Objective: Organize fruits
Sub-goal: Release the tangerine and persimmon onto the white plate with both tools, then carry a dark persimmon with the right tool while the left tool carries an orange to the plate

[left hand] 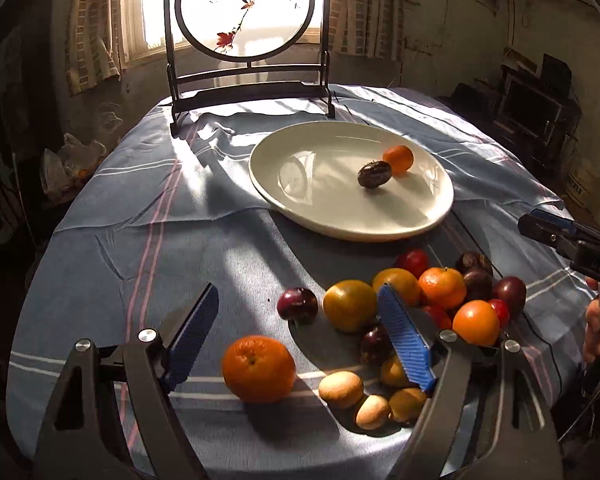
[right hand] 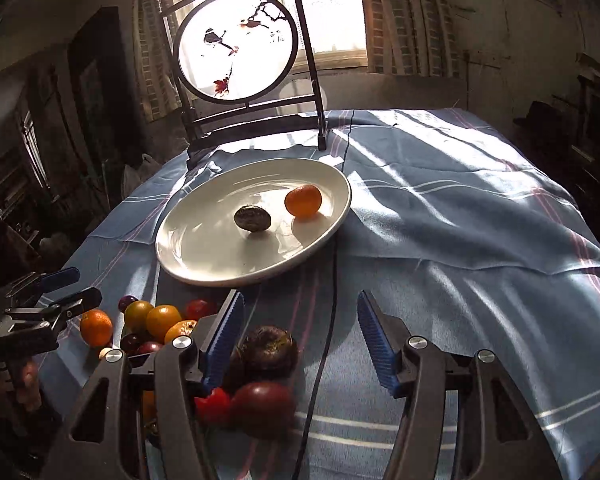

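My left gripper [left hand: 298, 334] was spread wide and held nothing, low centre of the left wrist view, over the loose fruit pile [left hand: 420, 312] on the blue striped tablecloth [left hand: 160, 248]. One orange [left hand: 259, 369] sat alone between its fingers, apart from the pile; a dark plum [left hand: 297, 305] lay just above it. My right gripper [right hand: 300, 338] was also wide and empty, bottom centre of the right wrist view, with a dark passion fruit [right hand: 270, 348] and a reddish fruit [right hand: 262, 404] beside its left finger. White plate [left hand: 300, 184] sat mid-frame, beyond the pile, carrying a mandarin [left hand: 398, 159] touching a dark wrinkled fruit [left hand: 374, 174]. A framed bird screen [left hand: 246, 20] stood at the table's far edge, upper centre. A thin black cable [right hand: 328, 320] ran down the cloth.
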### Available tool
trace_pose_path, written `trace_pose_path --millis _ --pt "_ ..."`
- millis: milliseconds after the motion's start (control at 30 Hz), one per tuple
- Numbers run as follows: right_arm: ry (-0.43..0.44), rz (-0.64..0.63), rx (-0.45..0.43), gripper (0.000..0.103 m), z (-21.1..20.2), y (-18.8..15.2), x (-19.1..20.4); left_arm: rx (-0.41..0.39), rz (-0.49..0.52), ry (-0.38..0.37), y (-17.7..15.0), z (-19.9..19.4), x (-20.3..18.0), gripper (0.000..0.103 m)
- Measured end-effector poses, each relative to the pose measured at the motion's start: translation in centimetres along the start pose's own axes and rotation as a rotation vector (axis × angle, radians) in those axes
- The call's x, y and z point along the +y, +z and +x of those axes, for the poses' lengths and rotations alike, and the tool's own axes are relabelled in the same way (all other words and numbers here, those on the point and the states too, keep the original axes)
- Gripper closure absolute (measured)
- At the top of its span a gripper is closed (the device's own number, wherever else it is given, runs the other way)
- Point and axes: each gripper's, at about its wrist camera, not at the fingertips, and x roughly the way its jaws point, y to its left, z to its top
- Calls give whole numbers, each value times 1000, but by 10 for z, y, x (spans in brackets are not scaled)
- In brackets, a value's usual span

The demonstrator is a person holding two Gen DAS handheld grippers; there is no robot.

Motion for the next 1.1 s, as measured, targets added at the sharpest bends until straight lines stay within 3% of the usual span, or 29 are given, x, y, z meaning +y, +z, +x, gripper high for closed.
trace_pose_path --millis 233,333,400,700,767,967,1100 --pt "10 15 5 44 -30 -44 4 13 74 48 -46 -19 -7 26" --pt "5 -11 -1 44 -37 -52 13 25 34 55 -46 -16 3 41" --pt "-1 -28 -9 44 -41 -54 17 23 9 64 -45 -12 10 46" --pt "-20 -53 2 44 -47 -63 19 88 -43 97 -38 32 26 46" --pt "5 -60 18 44 -45 -65 22 74 -64 65 -38 32 27 59" --pt "116 -134 82 46 -33 -74 54 51 -122 31 -49 22 37 59" --pt "157 -116 136 46 -14 -76 66 53 -129 21 -55 14 38 59"
